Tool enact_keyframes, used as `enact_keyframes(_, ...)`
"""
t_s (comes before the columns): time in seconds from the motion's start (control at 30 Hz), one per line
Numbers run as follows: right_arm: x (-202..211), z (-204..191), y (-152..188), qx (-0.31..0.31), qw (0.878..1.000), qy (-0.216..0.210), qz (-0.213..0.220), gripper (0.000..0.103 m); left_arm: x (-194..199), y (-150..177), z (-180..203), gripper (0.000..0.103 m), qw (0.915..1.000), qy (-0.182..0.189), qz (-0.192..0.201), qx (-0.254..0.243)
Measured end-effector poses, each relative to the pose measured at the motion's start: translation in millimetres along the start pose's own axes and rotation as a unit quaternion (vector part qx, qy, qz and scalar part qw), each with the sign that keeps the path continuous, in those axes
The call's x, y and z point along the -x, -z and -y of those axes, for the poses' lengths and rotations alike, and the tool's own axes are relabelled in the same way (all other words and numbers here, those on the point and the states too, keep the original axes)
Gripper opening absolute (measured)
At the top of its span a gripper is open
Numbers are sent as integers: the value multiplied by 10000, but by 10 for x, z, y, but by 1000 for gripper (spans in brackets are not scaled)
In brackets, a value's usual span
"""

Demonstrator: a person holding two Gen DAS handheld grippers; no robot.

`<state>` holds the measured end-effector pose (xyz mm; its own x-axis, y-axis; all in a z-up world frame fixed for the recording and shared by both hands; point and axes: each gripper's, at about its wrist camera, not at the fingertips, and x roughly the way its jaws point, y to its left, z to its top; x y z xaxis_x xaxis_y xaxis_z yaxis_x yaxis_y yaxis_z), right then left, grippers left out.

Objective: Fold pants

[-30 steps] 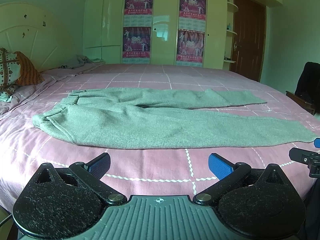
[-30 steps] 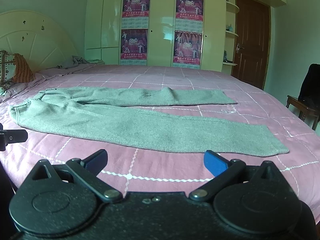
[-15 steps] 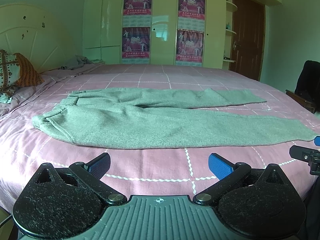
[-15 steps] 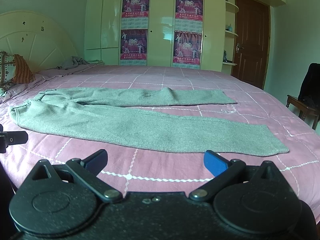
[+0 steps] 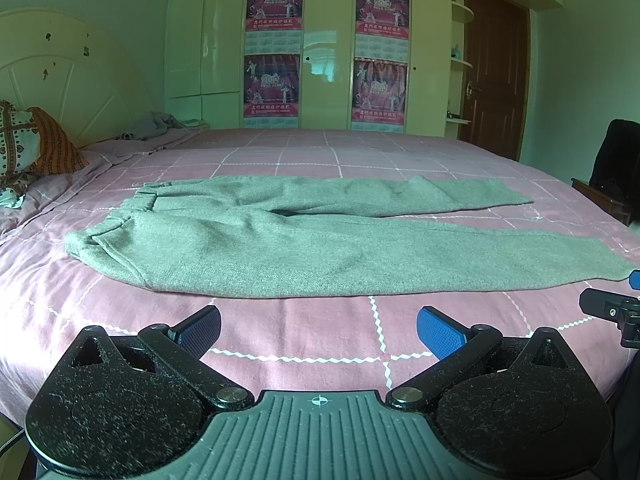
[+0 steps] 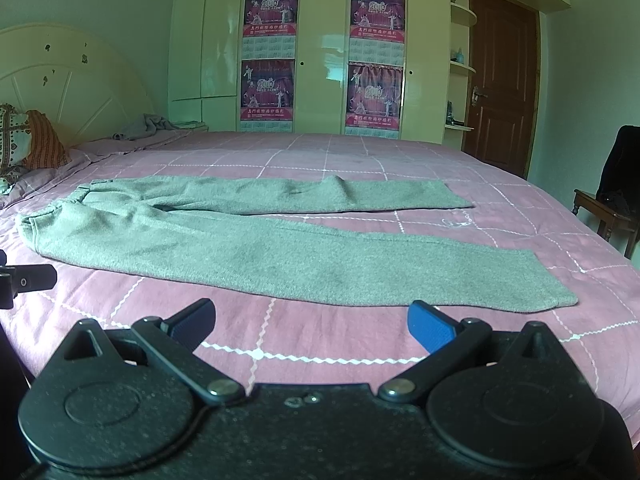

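1. Left wrist view shows the left gripper (image 5: 318,326) released, its blue-padded fingers spread wide above the near edge of the pink grid-patterned bedspread (image 5: 304,344), touching nothing.
2. Right wrist view shows the right gripper (image 6: 310,320) likewise released, fingers wide apart, hovering near the same near edge.
3. Grey knit pants (image 5: 256,248) lie flat across the bedspread, waistband to the left, both legs stretching right and slightly apart.
4. Patterned pillows (image 5: 28,144) sit at far left beside the cream headboard (image 5: 60,80).
5. Cream wardrobe doors (image 5: 328,52) carry red posters; a dark chair (image 6: 612,200) stands at right.
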<state>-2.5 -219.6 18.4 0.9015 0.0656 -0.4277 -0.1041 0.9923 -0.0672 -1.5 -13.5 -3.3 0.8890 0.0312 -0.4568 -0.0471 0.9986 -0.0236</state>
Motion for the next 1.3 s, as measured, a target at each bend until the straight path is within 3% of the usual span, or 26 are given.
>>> enact_keyframes(1.03, -9, -4, 3, 1, 10000, -10, -33, 103, -9, 0, 6, 103, 10000, -22, -2, -2)
enact_keyframes(1.2, -18, 9, -16, -16, 9999, -140, -85, 103, -1, -112, -71, 103, 9999, 2, -37, 162)
enact_keyframes(1.3, -13, 92, -118, -102, 9995, -313, 37, 103, -19, -265, -219, 103, 9994, -167, 82, 292)
